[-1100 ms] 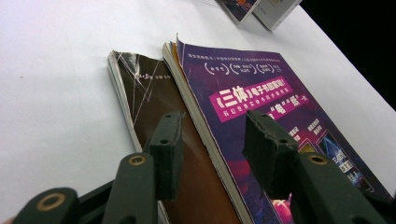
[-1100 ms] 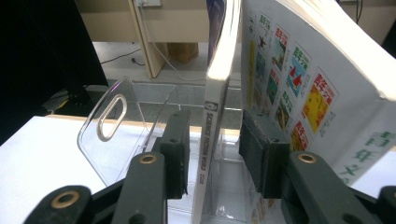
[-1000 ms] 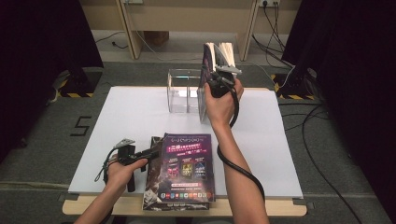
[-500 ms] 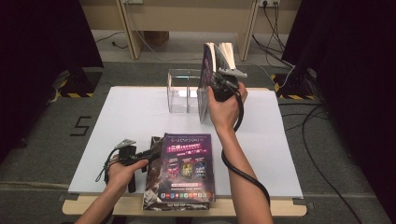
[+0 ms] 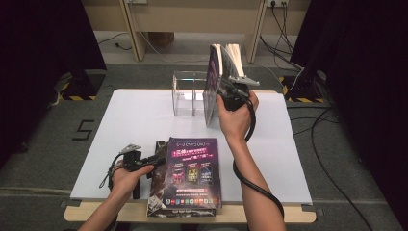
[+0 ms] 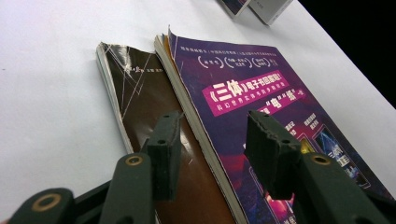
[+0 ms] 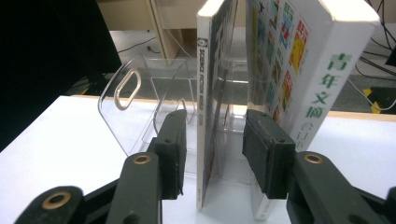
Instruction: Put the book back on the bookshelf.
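A thin magazine (image 7: 208, 93) is stood upright in the clear rack (image 5: 188, 94) near the desk's far edge, beside a thicker book (image 7: 299, 70). It is judged light and floppy, with a slick cover — best pinched low on the spine. The right gripper (image 7: 212, 144) straddles that spine, its jaws just widened and clear of the cover, so nothing is grasped. At the near edge, the left gripper (image 6: 212, 140) is held released above the overlapping edges of two flat magazines (image 6: 261, 107).
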`<state>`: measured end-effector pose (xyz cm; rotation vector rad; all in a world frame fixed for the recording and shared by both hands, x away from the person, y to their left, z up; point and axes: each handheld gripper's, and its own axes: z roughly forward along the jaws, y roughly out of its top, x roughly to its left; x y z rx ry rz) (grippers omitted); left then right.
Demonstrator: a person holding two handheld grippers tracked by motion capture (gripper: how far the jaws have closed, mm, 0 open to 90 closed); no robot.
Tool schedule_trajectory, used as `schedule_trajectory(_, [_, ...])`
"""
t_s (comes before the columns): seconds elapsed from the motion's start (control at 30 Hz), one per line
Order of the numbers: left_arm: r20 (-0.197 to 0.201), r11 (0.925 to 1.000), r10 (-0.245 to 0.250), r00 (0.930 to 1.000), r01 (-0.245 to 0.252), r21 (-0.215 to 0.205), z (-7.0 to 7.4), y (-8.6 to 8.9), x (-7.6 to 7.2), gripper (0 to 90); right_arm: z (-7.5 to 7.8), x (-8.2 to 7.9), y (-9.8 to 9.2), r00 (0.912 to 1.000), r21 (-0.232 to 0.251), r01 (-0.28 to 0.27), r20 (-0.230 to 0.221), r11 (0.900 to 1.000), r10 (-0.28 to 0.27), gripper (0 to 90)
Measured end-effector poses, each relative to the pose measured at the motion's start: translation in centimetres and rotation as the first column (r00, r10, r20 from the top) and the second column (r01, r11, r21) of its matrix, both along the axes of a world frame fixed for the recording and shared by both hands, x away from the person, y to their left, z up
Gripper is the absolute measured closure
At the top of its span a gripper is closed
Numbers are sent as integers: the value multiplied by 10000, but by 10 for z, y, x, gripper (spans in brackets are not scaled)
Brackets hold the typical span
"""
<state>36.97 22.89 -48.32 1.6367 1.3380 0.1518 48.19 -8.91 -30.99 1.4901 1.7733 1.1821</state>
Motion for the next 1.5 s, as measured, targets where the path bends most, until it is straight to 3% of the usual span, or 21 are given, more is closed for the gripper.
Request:
schedule_trajectory(0.33, [-92, 10000, -11, 10000, 11, -5, -2, -2, 0, 548, -13, -15, -7, 9990, 211, -248, -375, 9995, 256, 590])
schedule_trajectory(0.63, [-123, 9999, 33, 9999, -32, 96, -3, -2, 0, 541, -33, -25, -11, 9926, 420, -480, -1091, 9980, 524, 583])
schedule_trajectory(1.07, [-263, 9996, 109, 9996, -102, 280, -7, -2, 0, 528, -70, -37, -17, 9744, 314, -645, -2136, 9974, 697, 576])
schedule_trajectory(1.3, [-382, 9994, 144, 9992, -131, 321, -11, -2, 0, 523, -82, -43, -22, 9666, 164, -706, -2460, 9974, 725, 571])
schedule_trajectory(1.5, [-404, 9995, 118, 9991, -105, 306, -12, -4, 0, 521, -96, -49, -23, 9544, 171, -777, -2879, 9968, 794, 564])
